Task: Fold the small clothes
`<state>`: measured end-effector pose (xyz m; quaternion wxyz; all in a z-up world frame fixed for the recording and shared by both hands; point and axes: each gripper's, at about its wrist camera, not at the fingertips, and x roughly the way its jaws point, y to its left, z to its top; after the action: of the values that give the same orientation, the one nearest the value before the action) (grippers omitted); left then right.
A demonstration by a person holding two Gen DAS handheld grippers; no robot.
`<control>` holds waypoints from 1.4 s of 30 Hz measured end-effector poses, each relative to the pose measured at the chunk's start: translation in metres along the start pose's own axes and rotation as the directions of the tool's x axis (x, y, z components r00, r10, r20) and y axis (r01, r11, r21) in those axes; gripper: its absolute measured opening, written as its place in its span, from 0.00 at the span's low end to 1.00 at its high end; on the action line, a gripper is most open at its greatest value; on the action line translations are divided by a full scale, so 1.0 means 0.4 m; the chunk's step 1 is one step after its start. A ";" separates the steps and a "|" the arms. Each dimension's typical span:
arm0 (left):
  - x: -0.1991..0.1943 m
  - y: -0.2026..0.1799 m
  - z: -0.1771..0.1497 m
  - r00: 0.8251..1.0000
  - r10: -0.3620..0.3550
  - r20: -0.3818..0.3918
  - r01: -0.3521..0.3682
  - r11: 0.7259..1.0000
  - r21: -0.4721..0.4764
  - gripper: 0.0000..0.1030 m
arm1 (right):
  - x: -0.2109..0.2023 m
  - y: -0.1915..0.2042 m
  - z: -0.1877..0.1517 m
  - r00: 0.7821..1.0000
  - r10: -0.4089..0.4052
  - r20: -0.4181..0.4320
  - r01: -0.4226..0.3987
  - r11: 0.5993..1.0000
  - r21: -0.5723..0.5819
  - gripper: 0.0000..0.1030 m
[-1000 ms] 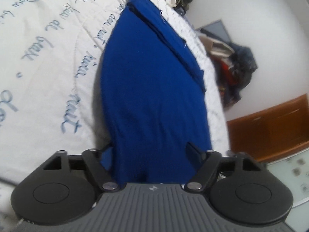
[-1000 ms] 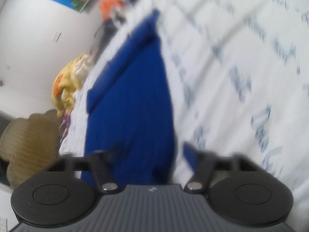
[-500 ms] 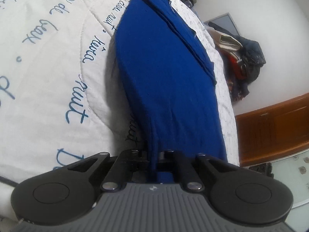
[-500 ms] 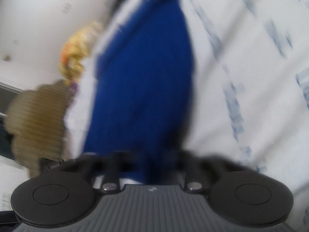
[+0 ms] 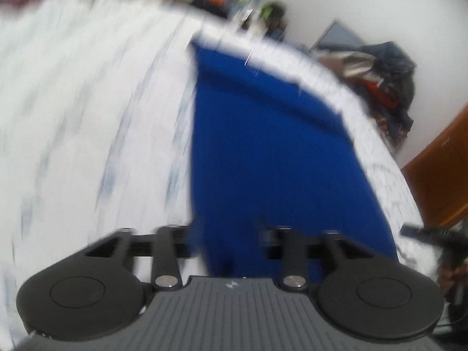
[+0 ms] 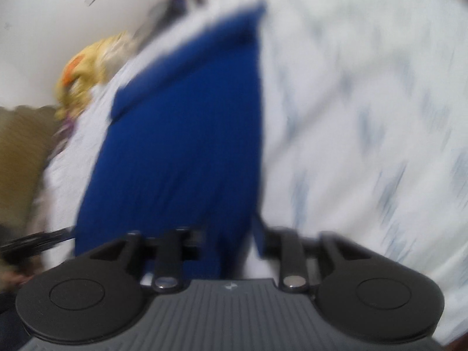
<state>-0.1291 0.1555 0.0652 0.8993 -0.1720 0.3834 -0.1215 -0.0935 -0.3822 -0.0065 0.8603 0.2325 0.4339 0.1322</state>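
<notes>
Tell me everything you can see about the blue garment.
The blue garment is plain, deep blue, soft-looking cloth, lying stretched on the white printed quilt. A folded band runs along its far end. Its near edge runs up between the fingers of the left gripper and right gripper. Blur hides finer detail.

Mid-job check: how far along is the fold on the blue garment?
Done: the blue garment lies lengthwise on the white quilt, with what looks like a folded band along its far edge. In hand: the left hand-held gripper and right hand-held gripper each seem to pinch the near hem, though blur hides the fingertips. Left: carrying that hem to the far edge, then releasing.
</notes>
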 end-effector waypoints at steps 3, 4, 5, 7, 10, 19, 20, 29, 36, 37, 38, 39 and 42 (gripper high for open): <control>0.096 -0.102 0.073 0.997 -0.012 0.076 0.005 0.996 0.086 0.76 | 0.039 0.086 0.094 0.986 -0.054 0.156 0.066 0.995 -0.076 0.53; 0.150 -0.138 0.090 0.996 -0.011 0.083 0.002 0.995 0.104 0.75 | 0.077 0.123 0.129 0.984 -0.047 0.174 0.064 0.994 -0.090 0.53; 0.201 -0.167 0.099 0.997 0.001 0.079 -0.011 0.992 0.125 0.74 | 0.125 0.159 0.159 0.983 -0.023 0.183 0.044 0.993 -0.109 0.53; 0.306 -0.217 0.109 0.996 0.062 0.062 -0.072 0.983 0.166 0.68 | 0.243 0.218 0.208 0.988 0.018 0.155 0.003 0.991 -0.135 0.51; 0.386 -0.230 0.079 0.987 0.144 0.065 -0.157 0.952 0.262 0.71 | 0.407 0.286 0.228 0.992 -0.096 0.081 0.112 0.971 -0.211 0.52; 0.329 -0.172 0.022 0.959 0.257 0.120 -0.283 0.890 0.356 0.93 | 0.288 0.200 0.093 0.937 -0.187 0.295 0.290 0.887 -0.359 0.64; 0.324 -0.187 0.024 0.959 0.259 0.114 -0.283 0.891 0.355 0.88 | 0.282 0.216 0.093 0.935 -0.210 0.287 0.310 0.878 -0.366 0.65; 0.263 -0.224 -0.086 0.991 0.119 0.060 -0.133 0.881 0.454 1.00 | 0.267 0.374 -0.060 0.968 -0.136 0.211 0.225 0.840 -0.494 1.00; 0.157 -0.190 -0.109 0.987 0.163 0.008 -0.153 0.906 0.394 0.90 | 0.153 0.272 -0.086 0.956 -0.226 0.189 0.286 0.869 -0.405 1.00; 0.150 -0.213 -0.116 0.991 0.134 0.009 -0.126 0.902 0.412 0.91 | 0.145 0.290 -0.080 0.957 -0.239 0.165 0.285 0.883 -0.374 1.00; 0.147 -0.232 -0.122 0.994 0.108 0.011 -0.102 0.895 0.433 0.92 | 0.135 0.318 -0.075 0.964 -0.211 0.160 0.256 0.894 -0.368 1.00; 0.153 -0.251 -0.133 0.995 0.095 -0.002 -0.083 0.884 0.459 0.93 | 0.128 0.346 -0.080 0.972 -0.163 0.168 0.216 0.899 -0.381 1.00; 0.170 -0.256 -0.170 0.994 0.108 -0.017 -0.086 0.868 0.489 1.00 | 0.166 0.416 -0.112 0.986 -0.116 0.121 0.159 0.874 -0.458 1.00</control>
<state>-0.1418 0.0236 0.0184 0.9099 0.0820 0.3682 -0.1726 -0.0947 -0.1984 0.0106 0.9166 -0.0067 0.3659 0.1607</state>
